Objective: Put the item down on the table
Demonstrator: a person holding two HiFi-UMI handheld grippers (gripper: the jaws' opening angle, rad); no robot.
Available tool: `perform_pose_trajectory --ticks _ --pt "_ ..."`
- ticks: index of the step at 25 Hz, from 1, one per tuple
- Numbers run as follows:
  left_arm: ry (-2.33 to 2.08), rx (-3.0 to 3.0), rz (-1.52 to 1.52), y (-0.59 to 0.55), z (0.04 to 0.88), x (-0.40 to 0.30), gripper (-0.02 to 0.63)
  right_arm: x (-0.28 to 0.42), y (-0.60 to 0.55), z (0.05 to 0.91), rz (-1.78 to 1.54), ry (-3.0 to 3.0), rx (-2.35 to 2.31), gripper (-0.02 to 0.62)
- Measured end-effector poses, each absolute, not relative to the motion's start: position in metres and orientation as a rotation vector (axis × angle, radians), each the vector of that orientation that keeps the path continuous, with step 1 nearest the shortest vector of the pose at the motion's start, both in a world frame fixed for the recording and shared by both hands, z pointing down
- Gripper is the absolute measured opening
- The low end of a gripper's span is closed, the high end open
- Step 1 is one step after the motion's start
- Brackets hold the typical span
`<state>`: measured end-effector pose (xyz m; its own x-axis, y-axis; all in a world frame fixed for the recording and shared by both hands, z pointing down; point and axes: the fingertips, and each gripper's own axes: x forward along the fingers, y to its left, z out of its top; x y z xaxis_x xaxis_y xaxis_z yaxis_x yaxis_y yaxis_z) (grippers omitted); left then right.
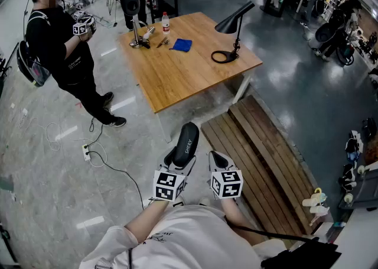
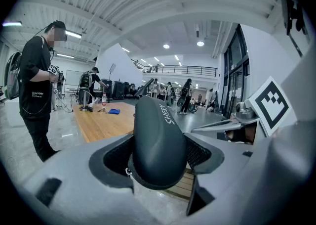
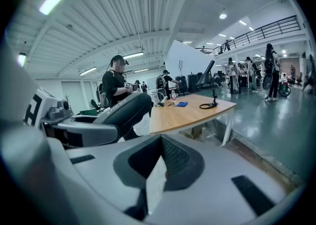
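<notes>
Grey hall floor [image 1: 47, 161] holds a person in black [image 1: 62, 49] at upper left and a light wooden table [image 1: 177, 73] at upper centre. Lower centre, the left gripper [image 1: 179, 164] clamps a dark grey oval case [image 1: 188, 138], apart from the table. The right gripper [image 1: 216, 161] has its jaws together, empty.

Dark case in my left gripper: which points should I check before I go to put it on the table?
1. Firm hold on the case by the left gripper: ok.
2. The case above the table: not ok; it lies ahead, past the bench.
3. Bare space on the near half: ok; lamp and blue cloth sit farther back.
4. The right gripper empty, fingers together: ok.
</notes>
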<state>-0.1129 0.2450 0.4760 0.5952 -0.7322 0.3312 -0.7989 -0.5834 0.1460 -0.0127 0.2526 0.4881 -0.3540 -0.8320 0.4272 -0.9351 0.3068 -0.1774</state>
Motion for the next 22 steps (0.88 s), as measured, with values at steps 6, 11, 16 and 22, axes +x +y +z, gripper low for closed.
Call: perform_pose_trajectory --ticks 6,11,16,22 --pt "-1.235 2.549 0.324 0.237 0.469 -0.132 0.325 -0.027 0.248 0.482 0.573 -2.305 1.642 0.005" --pt "-1.23 2.549 0.323 0.227 0.467 -0.136 0.325 -0.027 0.242 0.481 0.588 -2.283 1.666 0.005" --pt "-1.238 2.537 0.306 0.21 0.474 -0.141 0.325 -0.032 0.224 0.487 0.564 -2.275 1.652 0.005" --pt "-1.257 2.507 0.322 0.166 0.487 -0.129 0.325 -0.017 0.175 0.497 0.584 -2.292 1.63 0.005"
